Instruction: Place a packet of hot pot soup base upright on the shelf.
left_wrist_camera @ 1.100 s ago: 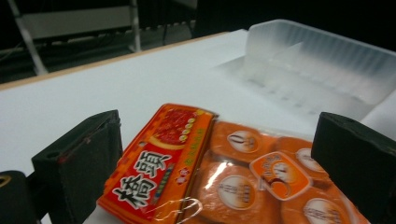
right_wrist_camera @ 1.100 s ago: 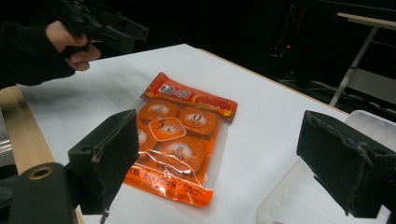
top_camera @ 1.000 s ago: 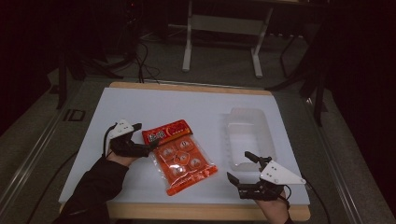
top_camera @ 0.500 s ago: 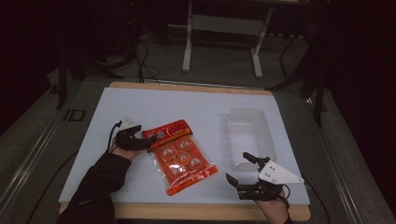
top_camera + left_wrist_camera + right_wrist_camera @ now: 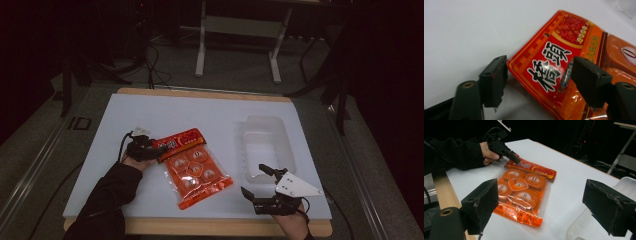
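Snack packet (image 5: pixel 554 67) corner sits between the left claw (image 5: pixel 537 72) — spread, not clamping.

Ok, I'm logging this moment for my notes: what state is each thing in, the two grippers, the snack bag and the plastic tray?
Left gripper: open, jaws on either side of the bag's red header corner, not closed on it.
Right gripper: open, holding nothing, near the tray's front end.
Snack bag: sealed, lying flat on the table, header corner slightly lifted.
Plastic tray: upright, empty, on the table.
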`<state>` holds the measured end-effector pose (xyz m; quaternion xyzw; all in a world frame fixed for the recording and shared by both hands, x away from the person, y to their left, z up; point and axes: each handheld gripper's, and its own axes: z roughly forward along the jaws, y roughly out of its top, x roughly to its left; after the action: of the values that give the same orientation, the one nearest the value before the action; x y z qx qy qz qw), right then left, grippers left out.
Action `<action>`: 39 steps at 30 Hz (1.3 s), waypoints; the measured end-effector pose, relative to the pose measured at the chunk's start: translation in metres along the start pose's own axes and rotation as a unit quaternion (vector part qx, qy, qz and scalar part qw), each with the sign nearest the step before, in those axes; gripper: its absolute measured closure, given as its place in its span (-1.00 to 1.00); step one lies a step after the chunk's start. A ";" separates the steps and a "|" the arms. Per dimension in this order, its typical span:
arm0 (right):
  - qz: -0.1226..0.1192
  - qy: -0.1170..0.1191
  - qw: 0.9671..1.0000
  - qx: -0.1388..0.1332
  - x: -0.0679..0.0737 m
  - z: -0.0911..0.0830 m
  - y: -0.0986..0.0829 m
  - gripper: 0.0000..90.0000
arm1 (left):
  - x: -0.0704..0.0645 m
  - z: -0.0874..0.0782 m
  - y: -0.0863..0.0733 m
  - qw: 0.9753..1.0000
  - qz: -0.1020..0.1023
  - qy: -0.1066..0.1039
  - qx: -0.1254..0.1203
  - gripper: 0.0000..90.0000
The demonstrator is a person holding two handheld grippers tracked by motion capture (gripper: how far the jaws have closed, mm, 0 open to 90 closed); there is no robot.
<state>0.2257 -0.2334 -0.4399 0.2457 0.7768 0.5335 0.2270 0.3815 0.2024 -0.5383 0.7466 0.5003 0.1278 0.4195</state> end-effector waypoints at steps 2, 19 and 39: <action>-0.001 0.001 1.000 0.000 0.000 0.000 0.000 -0.71 | 0.000 0.001 0.000 1.000 0.002 -0.007 0.009 -0.04; -0.001 0.001 1.000 0.002 0.000 0.001 0.000 -0.71 | -0.024 0.012 0.002 0.999 0.008 0.046 0.017 0.84; 0.037 0.000 0.999 -0.015 -0.008 -0.004 0.002 -0.71 | -0.058 -0.028 0.034 0.995 0.078 0.049 -0.044 1.00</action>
<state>0.2293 -0.2409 -0.4362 0.2710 0.7588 0.5533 0.2111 0.3593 0.1614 -0.4823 0.7570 0.4545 0.2185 0.4155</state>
